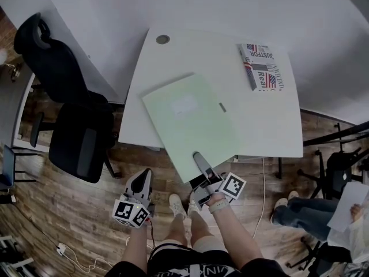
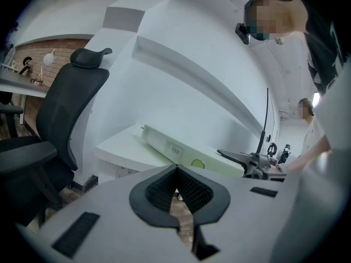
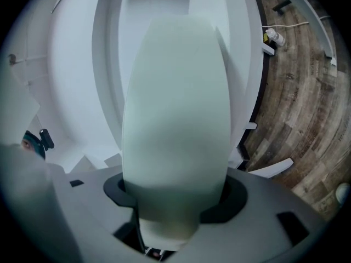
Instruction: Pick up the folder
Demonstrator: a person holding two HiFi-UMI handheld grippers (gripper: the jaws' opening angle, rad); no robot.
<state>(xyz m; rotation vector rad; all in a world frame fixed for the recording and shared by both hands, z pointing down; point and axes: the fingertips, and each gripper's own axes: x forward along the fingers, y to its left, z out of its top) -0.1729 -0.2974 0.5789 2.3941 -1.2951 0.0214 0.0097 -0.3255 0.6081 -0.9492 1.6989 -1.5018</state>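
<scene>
A pale green folder [image 1: 190,123] lies askew on the white table [image 1: 271,126], its near corner hanging over the front edge. My right gripper [image 1: 199,157] sits at that corner with one finger on top of the folder. In the right gripper view the folder [image 3: 175,119] fills the gap and both pads touch its sides. My left gripper [image 1: 143,180] hangs below and left of the table, over the floor, jaws together and empty. From the left gripper [image 2: 176,171] view the folder [image 2: 175,147] shows side-on, with the right gripper [image 2: 247,160] at its end.
A printed book [image 1: 264,67] lies at the table's far right and a round cable grommet [image 1: 162,39] at the far left. A black office chair [image 1: 75,126] stands left of the table. Another person's legs [image 1: 300,212] are at the right.
</scene>
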